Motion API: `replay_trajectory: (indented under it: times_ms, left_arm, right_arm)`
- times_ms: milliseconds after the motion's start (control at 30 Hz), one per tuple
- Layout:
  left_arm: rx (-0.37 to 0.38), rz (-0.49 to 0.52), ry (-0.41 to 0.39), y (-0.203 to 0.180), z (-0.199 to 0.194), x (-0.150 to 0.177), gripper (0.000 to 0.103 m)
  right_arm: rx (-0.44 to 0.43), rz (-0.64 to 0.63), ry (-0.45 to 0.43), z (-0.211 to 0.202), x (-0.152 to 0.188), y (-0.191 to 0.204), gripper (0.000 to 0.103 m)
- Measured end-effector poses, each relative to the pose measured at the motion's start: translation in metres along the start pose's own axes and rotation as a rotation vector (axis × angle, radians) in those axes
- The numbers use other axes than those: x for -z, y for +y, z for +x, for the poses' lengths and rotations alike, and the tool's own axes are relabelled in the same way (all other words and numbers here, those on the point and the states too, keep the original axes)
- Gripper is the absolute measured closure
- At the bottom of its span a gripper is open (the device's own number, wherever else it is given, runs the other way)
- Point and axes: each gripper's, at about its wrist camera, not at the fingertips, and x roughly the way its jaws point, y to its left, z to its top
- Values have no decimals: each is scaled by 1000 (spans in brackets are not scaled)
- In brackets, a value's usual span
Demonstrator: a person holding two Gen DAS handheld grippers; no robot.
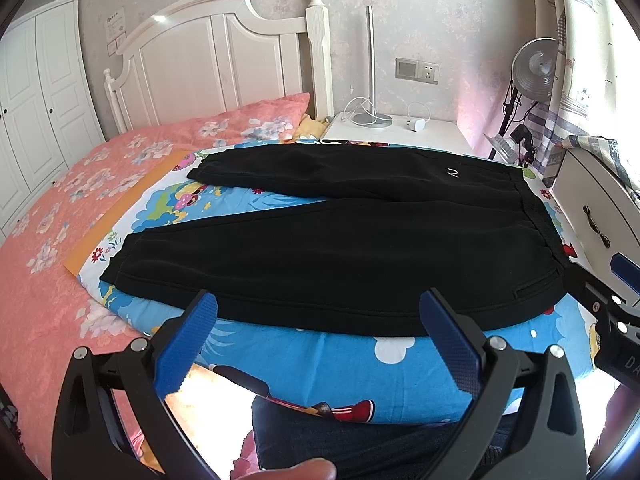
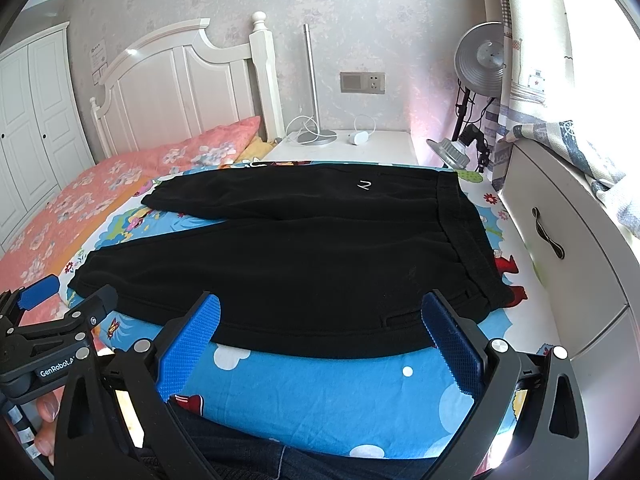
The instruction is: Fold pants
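In the right wrist view, white lettering reading "GenRobot.A" runs along the black body of the left gripper (image 2: 60,300), cut off at its end by the near finger. In the left wrist view, the black body of the right gripper (image 1: 616,280) at the frame's right edge shows the pale letters "DA", the rest out of frame. The black pants (image 2: 280,256) carry a small white mark near the waistband, shaped like an "N" or "Z". Print on the wall notice (image 1: 114,22) by the headboard is too small to read.
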Motion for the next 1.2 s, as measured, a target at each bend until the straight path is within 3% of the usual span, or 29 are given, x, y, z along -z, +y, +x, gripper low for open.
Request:
replay_trajectory:
  times_ms: [1200]
  left_arm:
    - [5,1,3,-3,0,0,2]
  right_arm:
    - [-1,1,1,0,-1,-2,5]
